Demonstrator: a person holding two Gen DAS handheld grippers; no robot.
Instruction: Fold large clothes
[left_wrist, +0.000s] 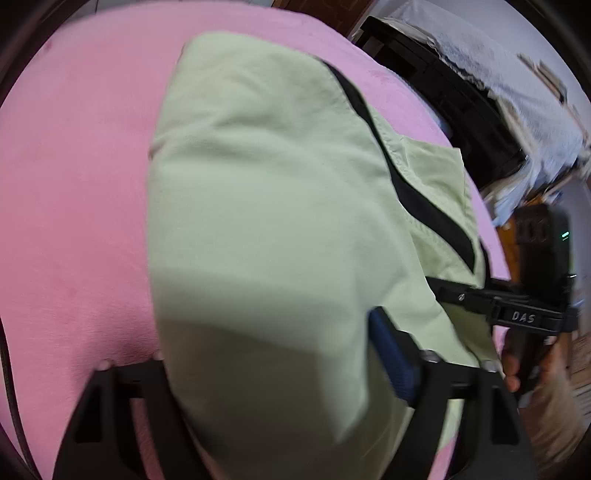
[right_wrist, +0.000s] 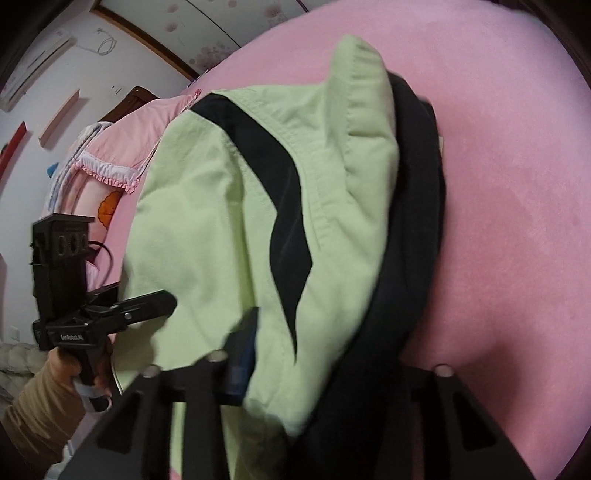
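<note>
Both the left gripper (left_wrist: 280, 369) and right gripper (right_wrist: 332, 365) have jaws clenched on the pale green cotton jacket with black stripes (right_wrist: 236, 206), lifted above the pink bed sheet (left_wrist: 74, 203); thick bunched fabric could slip out, spoiling the fold.

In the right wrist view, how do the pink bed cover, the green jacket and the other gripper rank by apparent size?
1. Pink bed cover and green jacket: alike, unsure.
2. Left gripper, smallest.
</note>
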